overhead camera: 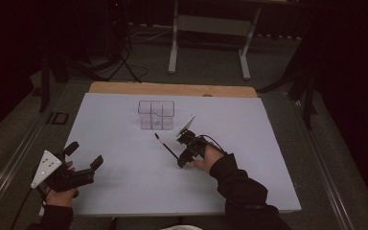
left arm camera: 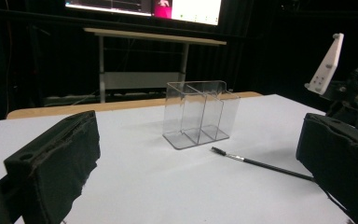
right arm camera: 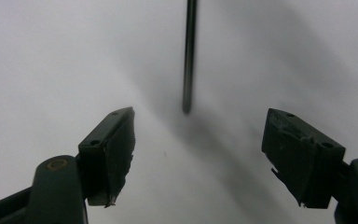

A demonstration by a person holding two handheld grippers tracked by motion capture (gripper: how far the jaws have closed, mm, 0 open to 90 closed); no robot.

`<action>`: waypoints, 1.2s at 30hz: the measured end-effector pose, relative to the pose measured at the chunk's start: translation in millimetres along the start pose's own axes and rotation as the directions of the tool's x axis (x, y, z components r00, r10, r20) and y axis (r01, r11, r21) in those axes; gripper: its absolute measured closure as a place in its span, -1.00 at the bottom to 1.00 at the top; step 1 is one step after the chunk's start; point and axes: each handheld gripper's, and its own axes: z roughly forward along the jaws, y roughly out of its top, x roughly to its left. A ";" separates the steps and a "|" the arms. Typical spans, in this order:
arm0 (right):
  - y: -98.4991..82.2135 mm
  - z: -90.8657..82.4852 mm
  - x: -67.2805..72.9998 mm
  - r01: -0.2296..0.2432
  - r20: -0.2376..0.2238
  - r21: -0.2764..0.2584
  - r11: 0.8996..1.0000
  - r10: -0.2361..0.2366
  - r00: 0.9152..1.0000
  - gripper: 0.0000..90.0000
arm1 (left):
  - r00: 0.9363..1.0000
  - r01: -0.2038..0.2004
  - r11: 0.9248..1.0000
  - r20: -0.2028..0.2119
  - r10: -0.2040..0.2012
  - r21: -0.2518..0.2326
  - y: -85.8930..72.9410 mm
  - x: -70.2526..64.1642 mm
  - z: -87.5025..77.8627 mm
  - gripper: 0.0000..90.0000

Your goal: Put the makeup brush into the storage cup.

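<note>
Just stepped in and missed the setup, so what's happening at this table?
A person holds a claw in each hand over a white table sheet. The right claw is open, tipped down over the near end of a thin black brush lying flat, not yet gripping it. A clear divided organizer stands empty just beyond. The left claw is open at the near left edge.

thin rod [right arm camera: 189, 56], perhaps a brush handle

A divided organizer box [overhead camera: 156, 115] stands on the tabletop [overhead camera: 124, 182] toward its far side, near the middle. A thin brush [overhead camera: 166, 145] lies just in front of it, angled toward the person's right. The right gripper [overhead camera: 186, 152] sits at the brush's near end; the left gripper [overhead camera: 84, 163] rests well apart at the near left edge.
</note>
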 end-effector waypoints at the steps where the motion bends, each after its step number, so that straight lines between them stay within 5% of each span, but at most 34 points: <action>1: 2.2 0.4 1.4 0.011 0.004 -0.001 1.000 -0.011 1.000 -0.41 | 1.000 -0.001 1.000 0.000 0.001 0.000 0.0 0.1 0.0 -0.99; 19: 42.7 0.6 15.9 0.045 0.045 -0.085 0.995 -0.041 0.998 0.05 | 1.000 0.005 1.000 0.012 -0.005 0.001 -0.3 0.4 -0.6 -0.99; 27: 52.3 8.0 10.5 0.028 0.031 -0.088 0.996 -0.025 0.999 0.23 | 1.000 0.007 1.000 0.015 -0.007 0.003 -0.6 0.7 0.0 -0.99; 36: 65.0 21.3 15.1 0.069 0.072 -0.058 0.996 -0.065 0.995 0.46 | 1.000 0.008 1.000 0.019 -0.008 0.004 -0.9 0.8 0.1 -0.99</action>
